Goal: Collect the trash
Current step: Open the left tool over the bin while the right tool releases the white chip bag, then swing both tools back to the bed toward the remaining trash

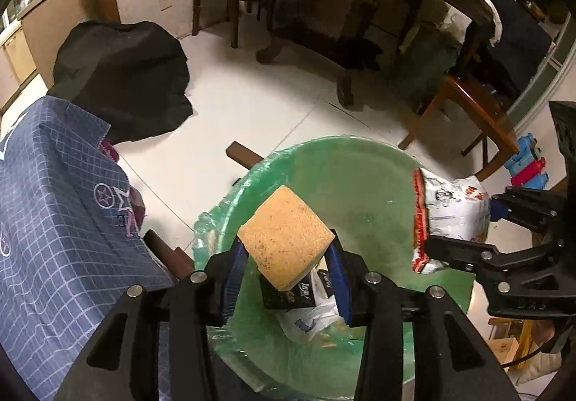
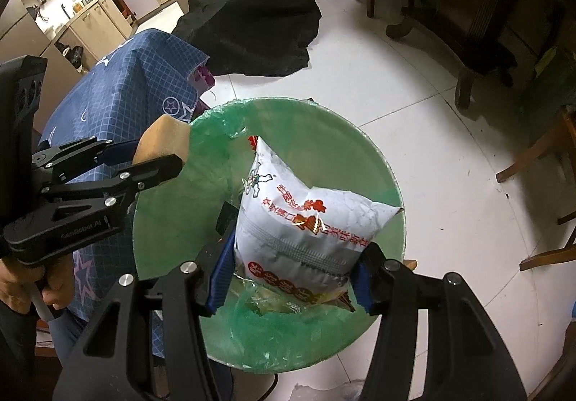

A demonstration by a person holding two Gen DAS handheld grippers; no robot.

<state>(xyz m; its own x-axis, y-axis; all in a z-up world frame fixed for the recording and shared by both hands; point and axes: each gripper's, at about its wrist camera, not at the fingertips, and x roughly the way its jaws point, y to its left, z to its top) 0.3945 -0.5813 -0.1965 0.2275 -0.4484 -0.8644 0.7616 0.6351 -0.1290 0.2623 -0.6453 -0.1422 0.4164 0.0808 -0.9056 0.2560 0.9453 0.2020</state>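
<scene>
- The left gripper (image 1: 288, 253) hangs over the trash bin (image 1: 360, 163), which has a green bag inside it.
- A tan sponge (image 1: 286, 237) sits between its blue pads. The gripper is partly open, and both pads seem to press the sponge's sides, so it looks held.
- The bottom of the sponge is hidden behind the gripper, so I cannot see all of the grip.
- The right gripper (image 2: 291, 275) is also over the bin and about half open.
- A white snack bag (image 2: 306, 221) with red writing is held between its pads. The puffy bag sticks up and leans over the bin.
- The low end of the snack bag is hidden by the pads and the crinkly green liner.
- Down in the bin lie a small dark box (image 1: 288, 296) and some white wrappers (image 1: 309, 314). They are partly covered, and the print is too small to read.
- A blue checked cloth (image 1: 54, 221) lies just beside the bin. What is under it is hidden.
- A black cloth (image 2: 248, 26) covers a lump on the white floor (image 2: 414, 84) farther off.
- A hand (image 2: 21, 285) holds the left gripper's handle at the picture's edge, mostly cut off.
</scene>
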